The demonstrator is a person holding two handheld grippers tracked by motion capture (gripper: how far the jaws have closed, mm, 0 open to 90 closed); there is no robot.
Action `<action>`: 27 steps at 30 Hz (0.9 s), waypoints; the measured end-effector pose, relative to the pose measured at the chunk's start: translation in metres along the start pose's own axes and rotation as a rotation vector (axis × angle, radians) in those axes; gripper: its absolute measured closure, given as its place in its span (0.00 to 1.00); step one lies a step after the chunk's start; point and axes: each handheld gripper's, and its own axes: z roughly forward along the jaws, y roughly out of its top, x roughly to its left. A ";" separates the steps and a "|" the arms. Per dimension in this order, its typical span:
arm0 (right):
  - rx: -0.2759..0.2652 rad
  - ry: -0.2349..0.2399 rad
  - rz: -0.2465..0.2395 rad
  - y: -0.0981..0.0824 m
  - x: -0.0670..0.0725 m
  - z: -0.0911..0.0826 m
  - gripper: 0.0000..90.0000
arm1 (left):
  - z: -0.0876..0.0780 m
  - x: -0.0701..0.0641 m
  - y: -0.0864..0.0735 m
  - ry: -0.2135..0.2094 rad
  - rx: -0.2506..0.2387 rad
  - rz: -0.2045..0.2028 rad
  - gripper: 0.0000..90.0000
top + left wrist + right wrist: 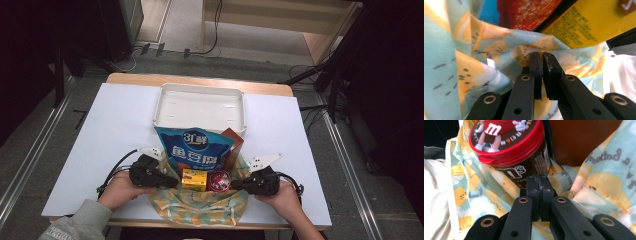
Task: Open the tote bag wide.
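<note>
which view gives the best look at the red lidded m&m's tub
The right gripper view: the brown m&m's tub with the red lid sits close above the jaws, its lid print and side logo readable. The high view shows it small, from above, inside the patterned fabric bag. The left gripper view shows a blurred red patch.

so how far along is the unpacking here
Barely started, apparently. The white tray lies bare. The blue snack pouch, yellow box and M&M's tub sit in the patterned fabric bag. The left gripper and right gripper each pinch bag fabric, seemingly holding it open.
</note>
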 end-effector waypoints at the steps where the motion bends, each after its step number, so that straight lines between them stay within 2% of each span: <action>1: 0.003 0.001 0.002 -0.001 -0.001 0.000 1.00 | 0.000 0.000 0.000 0.005 -0.002 -0.002 0.96; 5: 0.010 0.004 -0.015 -0.003 -0.003 0.003 1.00 | 0.001 0.005 -0.001 0.015 0.004 -0.007 0.96; 10: 0.022 0.006 -0.006 -0.006 -0.008 0.005 1.00 | 0.000 0.011 -0.002 0.030 0.005 -0.029 0.97; 27: 0.028 -0.032 -0.016 -0.014 -0.025 0.001 1.00 | -0.010 0.026 -0.003 0.092 -0.022 -0.055 1.00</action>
